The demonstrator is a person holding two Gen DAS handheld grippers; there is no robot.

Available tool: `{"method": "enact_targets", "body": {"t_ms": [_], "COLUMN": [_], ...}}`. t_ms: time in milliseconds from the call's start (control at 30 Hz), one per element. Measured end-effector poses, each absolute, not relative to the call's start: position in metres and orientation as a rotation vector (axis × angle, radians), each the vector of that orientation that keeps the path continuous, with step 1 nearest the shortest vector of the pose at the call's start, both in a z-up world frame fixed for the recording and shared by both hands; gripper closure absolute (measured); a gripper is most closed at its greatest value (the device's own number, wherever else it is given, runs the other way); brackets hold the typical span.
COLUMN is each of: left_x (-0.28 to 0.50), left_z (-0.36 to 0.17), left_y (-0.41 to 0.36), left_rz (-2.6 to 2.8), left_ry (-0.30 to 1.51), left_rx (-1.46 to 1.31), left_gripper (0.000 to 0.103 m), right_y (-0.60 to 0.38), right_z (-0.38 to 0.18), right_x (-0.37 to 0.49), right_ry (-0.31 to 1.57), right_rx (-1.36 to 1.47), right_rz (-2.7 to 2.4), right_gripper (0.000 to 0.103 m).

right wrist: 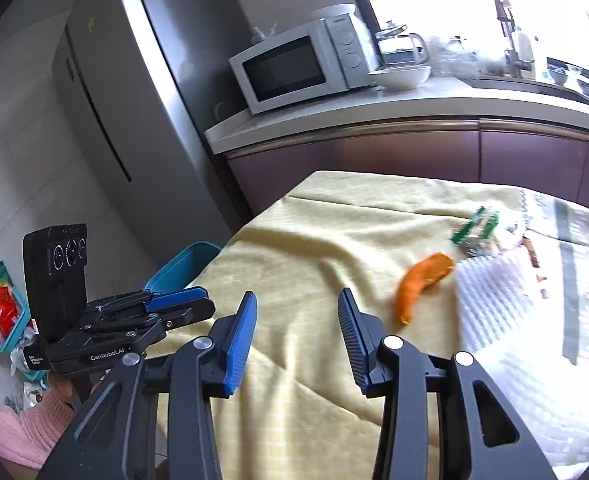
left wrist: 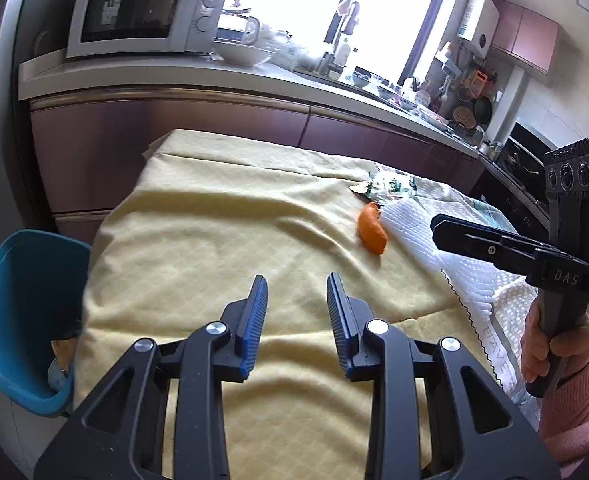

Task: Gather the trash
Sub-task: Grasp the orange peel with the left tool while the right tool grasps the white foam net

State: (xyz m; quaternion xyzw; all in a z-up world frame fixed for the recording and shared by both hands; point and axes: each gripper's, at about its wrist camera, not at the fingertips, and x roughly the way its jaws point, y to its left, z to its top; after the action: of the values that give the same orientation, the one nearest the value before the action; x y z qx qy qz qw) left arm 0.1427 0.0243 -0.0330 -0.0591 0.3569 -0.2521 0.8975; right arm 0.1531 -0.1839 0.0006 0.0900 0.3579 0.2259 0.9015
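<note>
Two grippers are in your hands, both empty, with jaws parted over bare cloth. Your left gripper (left wrist: pixel 296 300) hovers above the near part of the yellow quilted tablecloth (left wrist: pixel 214 240); your right gripper (right wrist: pixel 297 316) is level with it, well apart from any trash.

Just past the jaws lies a curved piece of orange peel (right wrist: pixel 422 284), resting on the yellow cloth right beside the edge of a white waffle-textured cloth (right wrist: pixel 506 300). Beyond the peel sits a crumpled green-and-white wrapper (right wrist: pixel 476 228), with small brown scraps (right wrist: pixel 532 254) near it on the white cloth.

Off the table's left edge stands a blue plastic bin (left wrist: pixel 18 304), with some scraps visible inside it.

You look to be between pickups, about to reach for the next piece. The peel is nearest to the right gripper, so a likely next move is to go forward and slightly right, lower the parted jaws astride the peel, close without pinching the loose cloth, then carry it across to the bin.

Readable writing: "DAS" on the right gripper's body, "GenRobot.AI" on the left gripper's body, and "HAVE" printed along the white cloth's zigzag edge. The white microwave oven (left wrist: pixel 142 12) on the far counter has a label too small to read.
</note>
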Motion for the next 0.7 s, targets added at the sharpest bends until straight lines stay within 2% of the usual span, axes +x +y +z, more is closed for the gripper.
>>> {"method": "enact_targets", "body": {"t_ms": [433, 533, 700], "left_x": [0.181, 0.191, 0.209], "left_z": [-0.046, -0.048, -0.056], "left_y": [-0.084, -0.099, -0.118], "left_rz": [-0.616, -0.611, -0.591], "left_ry": [0.799, 0.817, 0.847], "left_rx": [-0.006, 0.014, 0.030], "left_gripper": [0.070, 0.070, 0.068], "right_y": [-0.322, -0.337, -0.345], "right_z": [-0.017, -0.027, -0.041], "right_x": [0.127, 0.126, 0.124], "right_ry": [0.705, 0.721, 0.754], "right_rx": [0.260, 0.284, 0.294], "right_rz": [0.123, 0.108, 0.127], "right_gripper": [0.048, 0.044, 0.042]}}
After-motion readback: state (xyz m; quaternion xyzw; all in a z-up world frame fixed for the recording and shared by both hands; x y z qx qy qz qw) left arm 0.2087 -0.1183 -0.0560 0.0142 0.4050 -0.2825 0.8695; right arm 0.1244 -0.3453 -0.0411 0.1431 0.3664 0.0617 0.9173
